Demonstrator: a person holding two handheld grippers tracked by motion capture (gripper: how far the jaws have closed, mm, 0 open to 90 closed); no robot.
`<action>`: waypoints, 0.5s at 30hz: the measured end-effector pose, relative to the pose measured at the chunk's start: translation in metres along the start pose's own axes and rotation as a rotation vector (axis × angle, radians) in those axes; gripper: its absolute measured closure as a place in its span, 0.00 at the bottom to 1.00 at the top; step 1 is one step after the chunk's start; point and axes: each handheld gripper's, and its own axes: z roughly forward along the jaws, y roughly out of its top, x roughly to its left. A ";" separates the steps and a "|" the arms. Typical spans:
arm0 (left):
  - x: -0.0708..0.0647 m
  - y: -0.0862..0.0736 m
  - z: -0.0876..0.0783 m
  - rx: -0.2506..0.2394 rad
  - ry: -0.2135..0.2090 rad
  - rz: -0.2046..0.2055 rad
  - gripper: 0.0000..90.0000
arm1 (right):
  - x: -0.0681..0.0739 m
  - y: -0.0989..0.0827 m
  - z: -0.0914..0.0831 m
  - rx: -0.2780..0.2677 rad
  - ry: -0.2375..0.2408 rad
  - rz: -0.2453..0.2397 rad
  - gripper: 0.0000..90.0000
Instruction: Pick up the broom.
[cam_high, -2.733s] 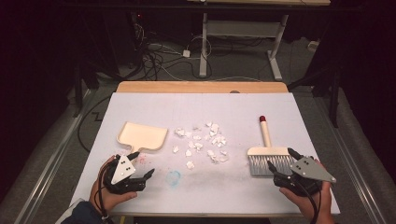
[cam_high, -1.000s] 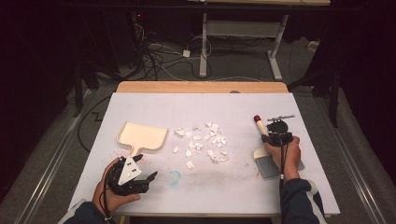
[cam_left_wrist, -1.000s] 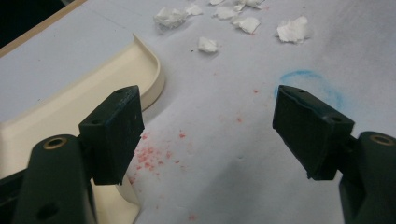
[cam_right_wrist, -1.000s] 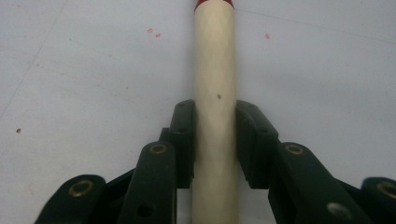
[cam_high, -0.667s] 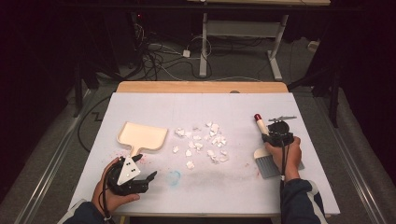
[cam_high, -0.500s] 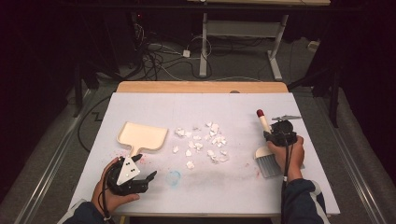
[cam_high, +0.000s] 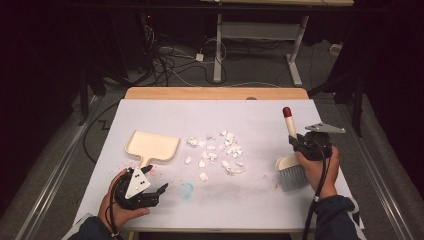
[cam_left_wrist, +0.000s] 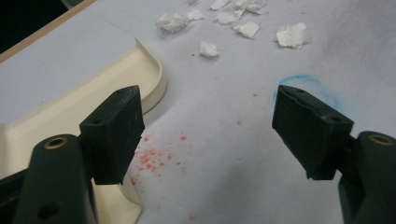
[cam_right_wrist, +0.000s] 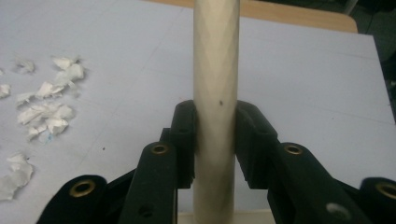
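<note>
While the right hand-held gripper (cam_high: 306, 145) pinches the brush (cam_high: 291, 161) near the table's right edge, the left hand-held gripper (cam_left_wrist: 210, 133) gapes.

You will find no readable text, label, brand, number or sign on any surface in these views. The tabletop (cam_high: 165, 112) carries only a blue scribble and red specks, not characters.
</note>
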 end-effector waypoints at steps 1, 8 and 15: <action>0.000 0.000 0.000 -0.001 0.000 -0.001 0.27 | 0.000 0.000 0.000 0.000 0.000 0.000 0.79; -0.003 0.016 -0.003 -0.042 -0.006 -0.015 0.28 | 0.011 0.002 -0.023 -0.082 0.022 -0.042 0.79; -0.023 0.064 -0.007 -0.169 -0.130 -0.042 0.28 | 0.033 0.005 -0.050 -0.173 0.071 -0.075 0.79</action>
